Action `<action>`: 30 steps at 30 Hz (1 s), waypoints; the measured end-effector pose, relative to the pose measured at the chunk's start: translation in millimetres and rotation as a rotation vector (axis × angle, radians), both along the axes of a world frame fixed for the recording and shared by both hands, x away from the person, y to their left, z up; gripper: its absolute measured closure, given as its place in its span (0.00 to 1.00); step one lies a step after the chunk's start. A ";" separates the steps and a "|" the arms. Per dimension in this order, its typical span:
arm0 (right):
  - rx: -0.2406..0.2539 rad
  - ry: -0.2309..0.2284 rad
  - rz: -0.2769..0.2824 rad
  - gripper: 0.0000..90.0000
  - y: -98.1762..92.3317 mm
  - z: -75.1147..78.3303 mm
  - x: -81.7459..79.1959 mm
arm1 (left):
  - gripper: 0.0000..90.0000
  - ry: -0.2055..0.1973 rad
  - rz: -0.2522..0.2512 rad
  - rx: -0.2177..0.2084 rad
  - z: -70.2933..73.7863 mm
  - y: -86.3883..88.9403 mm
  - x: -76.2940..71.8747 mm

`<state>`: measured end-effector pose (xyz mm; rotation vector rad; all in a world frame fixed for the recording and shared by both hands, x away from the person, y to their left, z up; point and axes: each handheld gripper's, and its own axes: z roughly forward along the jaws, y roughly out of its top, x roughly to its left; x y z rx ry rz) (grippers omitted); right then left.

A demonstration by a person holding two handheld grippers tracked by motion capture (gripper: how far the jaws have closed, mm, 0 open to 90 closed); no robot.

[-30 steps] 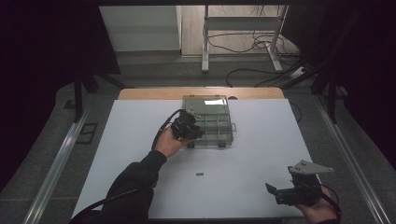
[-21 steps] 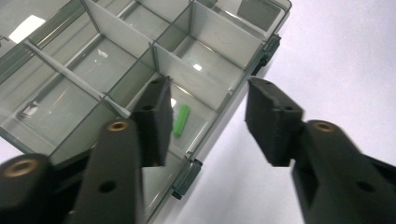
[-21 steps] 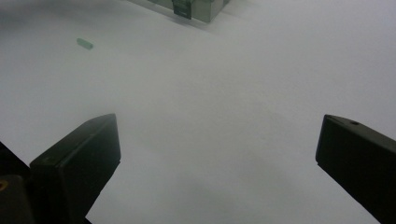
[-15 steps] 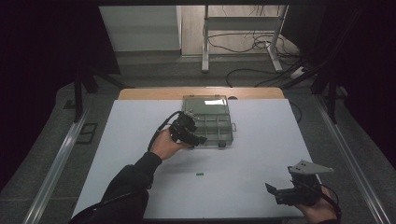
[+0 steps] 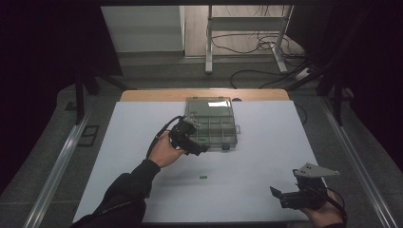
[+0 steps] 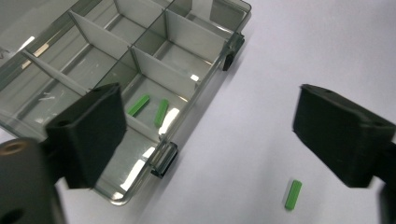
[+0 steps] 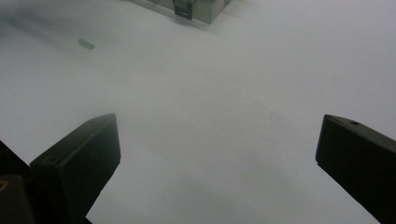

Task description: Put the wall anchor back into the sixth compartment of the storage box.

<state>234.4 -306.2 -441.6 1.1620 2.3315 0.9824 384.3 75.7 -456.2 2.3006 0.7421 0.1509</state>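
Observation:
A clear plastic compartment box lies open at the far middle of the white table. Two small green sticks lie side by side in one near compartment. A third green stick lies loose on the table in front of the box. My left gripper hovers over the box's near left corner. Its jaws have just been opening and stand wide apart with nothing between them. My right gripper rests low at the near right, open and empty.
The box's dark latches sit on its near edge, and one latch faces the right gripper. A bare wooden strip runs behind the white table top. Cables lie on the floor beyond.
The left hand has drawn back from over the box toward its near left corner, and its jaws have spread apart. The right gripper has stayed where it was.

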 end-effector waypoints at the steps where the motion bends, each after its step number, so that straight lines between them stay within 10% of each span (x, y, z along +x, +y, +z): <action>1: 0.001 0.000 0.001 0.00 0.1 0.0 -0.1 | 0.05 0.003 -0.001 -0.004 0.2 0.4 -1.7; 30: 0.002 -0.001 0.009 0.00 0.1 0.3 -0.2 | 0.03 0.131 -0.040 -0.037 -16.9 3.0 -48.9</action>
